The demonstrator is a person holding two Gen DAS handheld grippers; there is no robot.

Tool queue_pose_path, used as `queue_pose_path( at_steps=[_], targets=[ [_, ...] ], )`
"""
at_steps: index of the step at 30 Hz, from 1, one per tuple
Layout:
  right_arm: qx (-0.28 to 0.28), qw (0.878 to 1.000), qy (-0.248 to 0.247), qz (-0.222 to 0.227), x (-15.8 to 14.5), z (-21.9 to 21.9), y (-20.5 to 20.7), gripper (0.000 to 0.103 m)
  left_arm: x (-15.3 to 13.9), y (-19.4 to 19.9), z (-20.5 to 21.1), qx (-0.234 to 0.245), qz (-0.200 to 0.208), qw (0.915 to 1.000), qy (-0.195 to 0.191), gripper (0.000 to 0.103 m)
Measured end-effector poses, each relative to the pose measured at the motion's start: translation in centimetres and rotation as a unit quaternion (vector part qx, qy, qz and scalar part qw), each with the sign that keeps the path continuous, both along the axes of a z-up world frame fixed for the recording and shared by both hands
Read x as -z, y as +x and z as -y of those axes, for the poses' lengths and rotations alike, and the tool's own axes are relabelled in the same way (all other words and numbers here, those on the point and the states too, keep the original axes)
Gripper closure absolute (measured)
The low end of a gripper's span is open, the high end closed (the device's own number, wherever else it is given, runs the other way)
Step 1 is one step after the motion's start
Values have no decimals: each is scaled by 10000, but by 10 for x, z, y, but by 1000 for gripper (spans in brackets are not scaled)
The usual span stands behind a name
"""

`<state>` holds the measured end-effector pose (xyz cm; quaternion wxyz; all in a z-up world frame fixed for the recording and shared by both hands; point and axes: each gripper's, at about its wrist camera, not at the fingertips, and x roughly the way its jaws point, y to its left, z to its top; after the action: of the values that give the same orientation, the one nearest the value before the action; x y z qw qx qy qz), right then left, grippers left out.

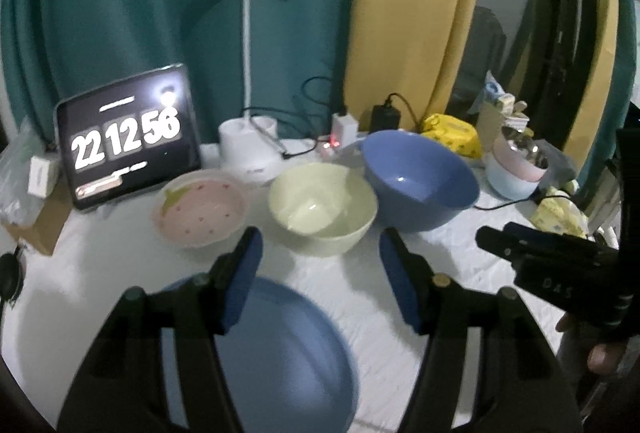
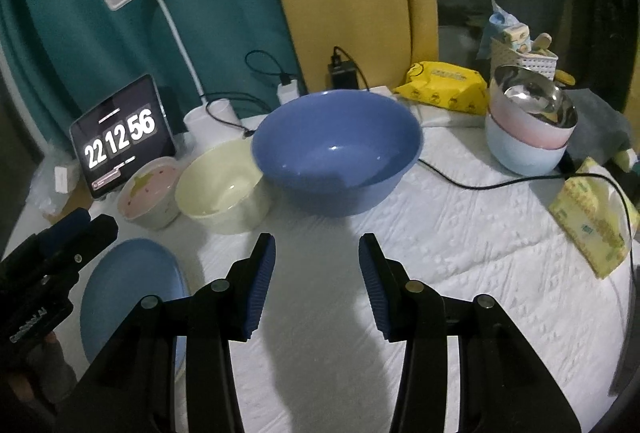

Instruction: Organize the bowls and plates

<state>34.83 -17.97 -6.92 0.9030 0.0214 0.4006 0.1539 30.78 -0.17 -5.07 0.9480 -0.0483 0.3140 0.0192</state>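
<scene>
Blue plate [image 1: 280, 345] beneath left gripper [image 1: 320, 273]

Dim, soft-focus fisheye views with dark curved edges; tablet screen [image 1: 128, 137] glares.

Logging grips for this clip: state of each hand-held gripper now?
Left hand-held gripper: open, holding nothing.
Right hand-held gripper: open, holding nothing.

Teal curtain [image 1: 120, 13], yellow curtain [image 1: 408, 13]
</scene>
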Motion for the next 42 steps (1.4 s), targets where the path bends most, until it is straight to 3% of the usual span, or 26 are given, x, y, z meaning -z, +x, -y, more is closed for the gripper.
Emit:
queue_pose_path(
  at_steps=[13, 15, 29, 42],
  targets=[
    [399, 9991, -66, 95, -1, 33, 36, 57, -2, 49, 28, 445, 118, 9989, -65, 41],
    [486, 9987, -92, 124, 1, 38, 42, 52, 1, 58, 30, 483, 122, 9987, -82, 41],
    [686, 9975, -74, -137, 34, 49, 82, 49, 29, 104, 48, 462, -81, 9989, -26, 41],
    [753, 9959, -41, -502, 64, 48, 102, 49, 61, 130, 61, 547, -538, 9968, 243, 41]
  ],
)
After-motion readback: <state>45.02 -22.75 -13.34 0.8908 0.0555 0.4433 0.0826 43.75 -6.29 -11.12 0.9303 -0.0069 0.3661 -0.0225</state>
